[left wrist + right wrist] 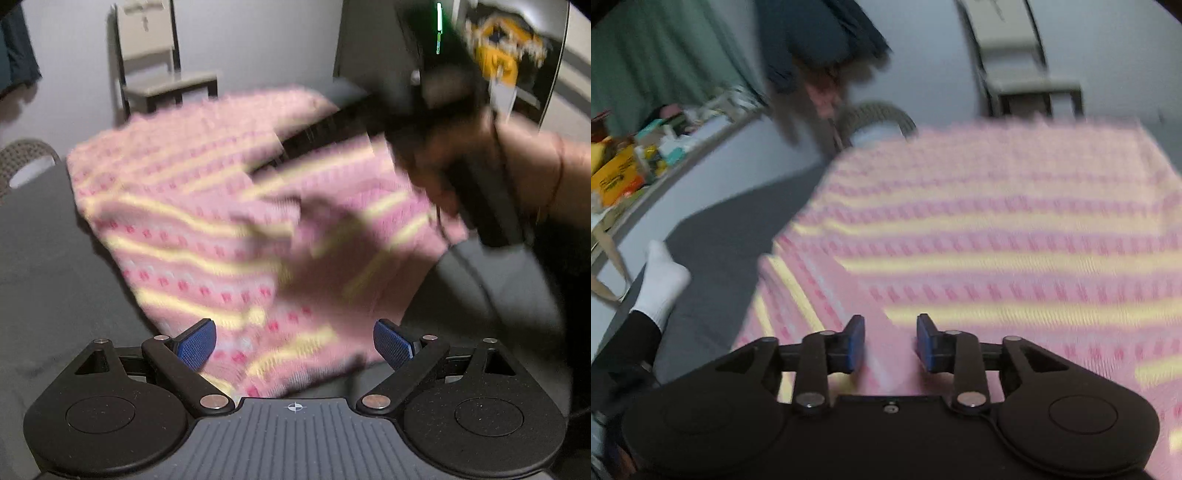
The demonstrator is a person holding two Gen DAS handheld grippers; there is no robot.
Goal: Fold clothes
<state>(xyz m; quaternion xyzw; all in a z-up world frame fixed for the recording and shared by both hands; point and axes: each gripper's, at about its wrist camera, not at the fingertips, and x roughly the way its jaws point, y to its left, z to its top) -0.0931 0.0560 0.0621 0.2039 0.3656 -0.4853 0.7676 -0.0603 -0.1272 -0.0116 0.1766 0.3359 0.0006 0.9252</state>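
A pink knit top (207, 221) with yellow stripes lies spread on the grey table (48, 258). The left gripper (293, 343) is wide open over its near edge and holds nothing. The right gripper (890, 343) is partly open above the cloth, holding nothing

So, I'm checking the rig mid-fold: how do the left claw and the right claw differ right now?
The left claw is spread wide, its blue pads far apart; the right claw is only narrowly open. The left claw straddles the near edge of the pink striped sweater, with grey table beside it; the right claw sits over the sweater's left part. Both have blue pads, both are open, and neither grips cloth.
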